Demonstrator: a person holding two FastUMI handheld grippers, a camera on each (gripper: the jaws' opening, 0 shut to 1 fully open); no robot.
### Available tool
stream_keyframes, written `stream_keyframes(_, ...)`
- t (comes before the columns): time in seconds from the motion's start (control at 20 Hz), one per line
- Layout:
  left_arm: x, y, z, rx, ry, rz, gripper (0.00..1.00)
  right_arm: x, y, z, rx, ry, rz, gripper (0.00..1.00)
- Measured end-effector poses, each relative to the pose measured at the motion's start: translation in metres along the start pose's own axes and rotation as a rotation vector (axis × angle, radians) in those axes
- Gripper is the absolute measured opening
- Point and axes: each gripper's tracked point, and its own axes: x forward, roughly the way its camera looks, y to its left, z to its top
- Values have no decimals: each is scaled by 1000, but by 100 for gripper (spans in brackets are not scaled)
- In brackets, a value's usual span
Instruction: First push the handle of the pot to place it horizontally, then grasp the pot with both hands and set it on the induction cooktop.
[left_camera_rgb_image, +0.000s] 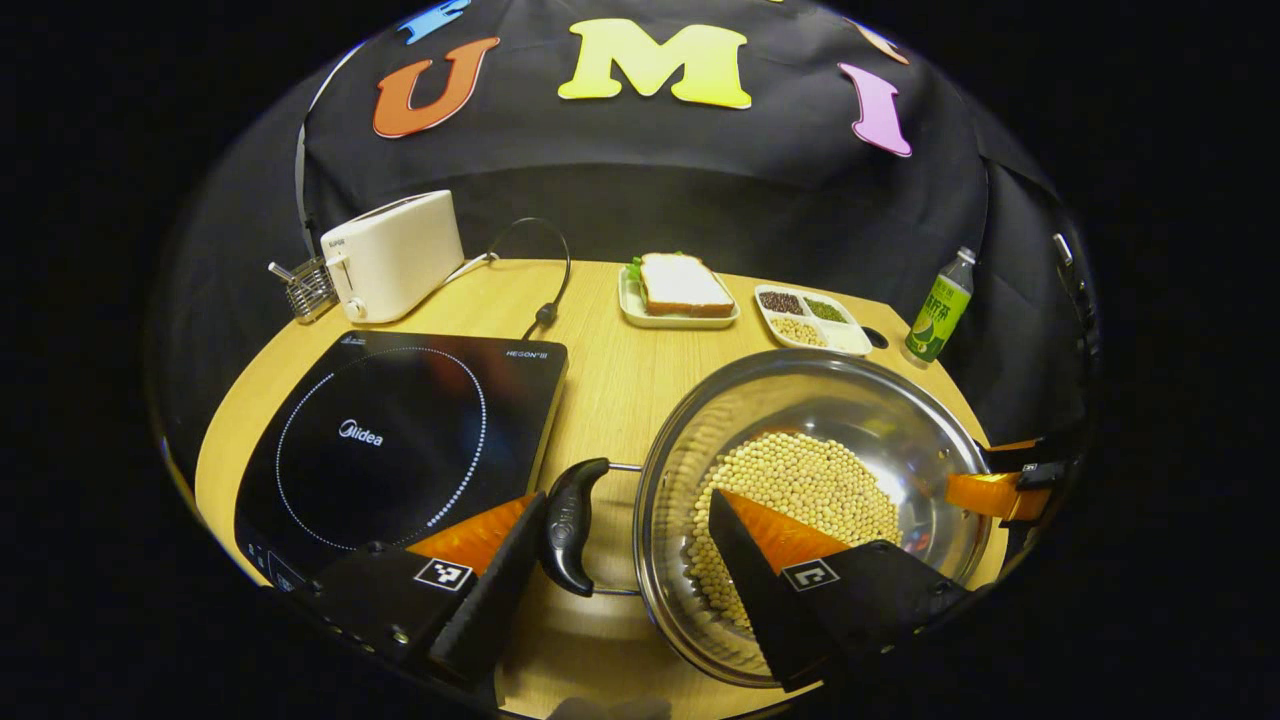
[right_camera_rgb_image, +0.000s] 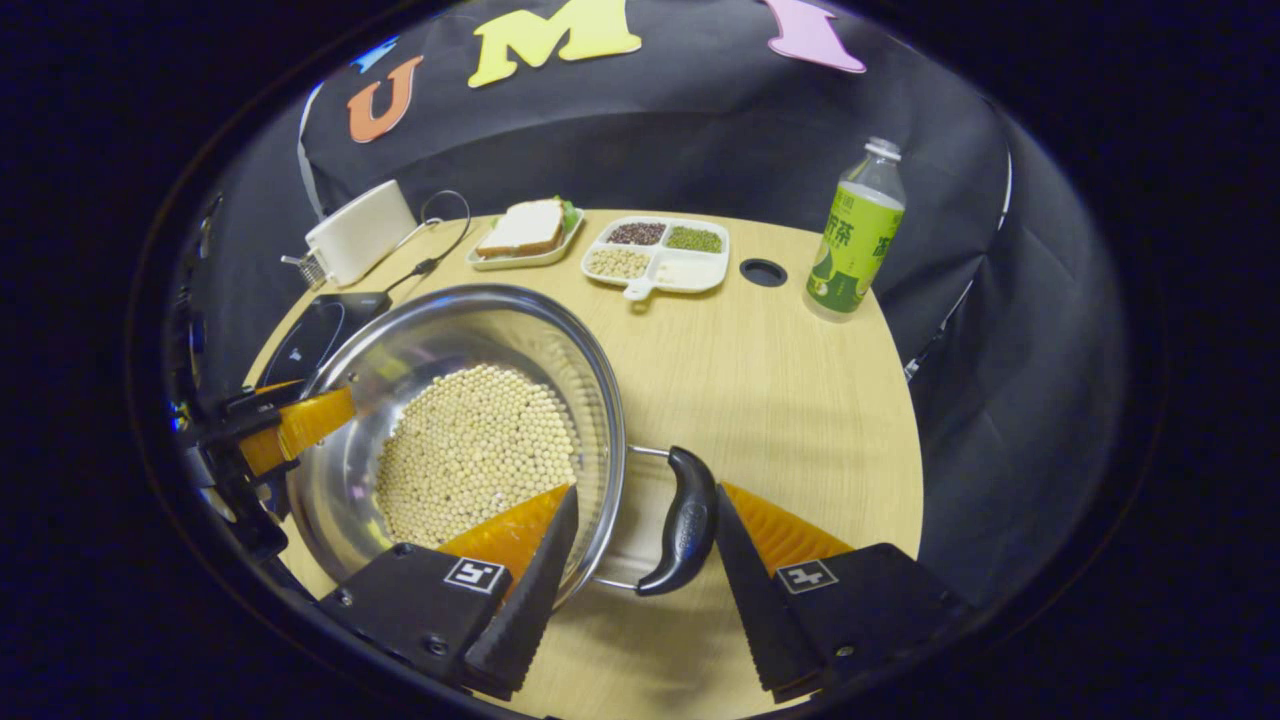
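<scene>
Both jaws gape, left gripper (left_camera_rgb_image: 620, 560) and right gripper (right_camera_rgb_image: 640, 555) each straddling a handle (left_camera_rgb_image: 572, 525) of the pot (left_camera_rgb_image: 880, 420), at the cooktop's (left_camera_rgb_image: 400, 440) 3 o'clock.

Wooden table (left_camera_rgb_image: 600, 400) carries cooktop (left_camera_rgb_image: 400, 440), pot (left_camera_rgb_image: 810, 500), toaster (left_camera_rgb_image: 392, 255), bottle (left_camera_rgb_image: 938, 308)

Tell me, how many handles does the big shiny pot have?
2. One black handle sticks out toward the cooktop, between the left gripper fingers. The other handle is on the opposite side, between the right gripper fingers.
</scene>
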Motion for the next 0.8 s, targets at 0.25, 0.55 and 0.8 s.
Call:
stream_keyframes(0.25,8,2,-10,-23,43,17,96,3,-2,-1,-9,21,-12,74)
stream_keyframes(0.55,11,11,-11,8,70,59,71,3,-2,-3,53,68,-37,64)
stream_keyframes(0.8,5,11,-8,5,94,38,61,-4,0,-1,84,71,-38,53)
